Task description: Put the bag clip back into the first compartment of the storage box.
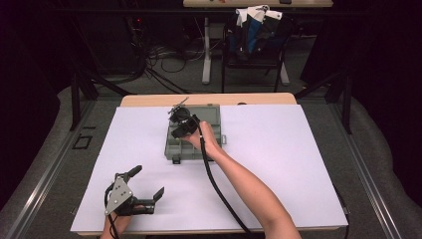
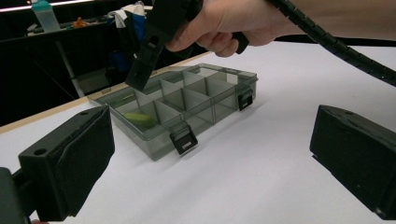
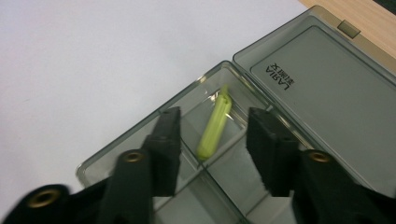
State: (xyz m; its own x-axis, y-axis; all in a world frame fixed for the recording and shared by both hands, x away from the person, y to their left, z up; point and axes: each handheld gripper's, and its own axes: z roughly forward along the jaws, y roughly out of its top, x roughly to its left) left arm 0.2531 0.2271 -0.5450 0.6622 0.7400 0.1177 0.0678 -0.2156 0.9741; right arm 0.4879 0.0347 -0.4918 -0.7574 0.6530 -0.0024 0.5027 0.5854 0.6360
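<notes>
The right gripper (image 3: 212, 149) hangs over the far left corner of the organizer box (image 1: 171, 147), its fingers (image 3: 168, 149) parted with a gap between them. A yellow-green clip (image 3: 214, 128) lies in that corner compartment, seen through the gap; neither pad touches it, so it rests loose on the compartment floor, leaning along a divider. The fingers straddle the compartment from above, which suits either a release into it or a pick out of it; the clip's free, settled pose makes a release the likelier reading.

The box itself sits open near the far middle of the white surface (image 1: 278, 164), its lid (image 3: 322, 93) folded flat toward the back edge so every compartment is reachable from above. Its two latches (image 2: 183, 141) face the person, hanging unfastened. In the left gripper view the clip (image 2: 138, 119) shows as a pale green shape through the smoky wall, beneath the right gripper's (image 2: 142, 70) tip.

The left gripper (image 1: 144, 186) rests low at the near left of the surface, well apart from the box, fingers (image 2: 70, 168) spread wide on nothing. It seems parked there to stay clear of the working hand (image 1: 201, 144) while still facing the box.
</notes>
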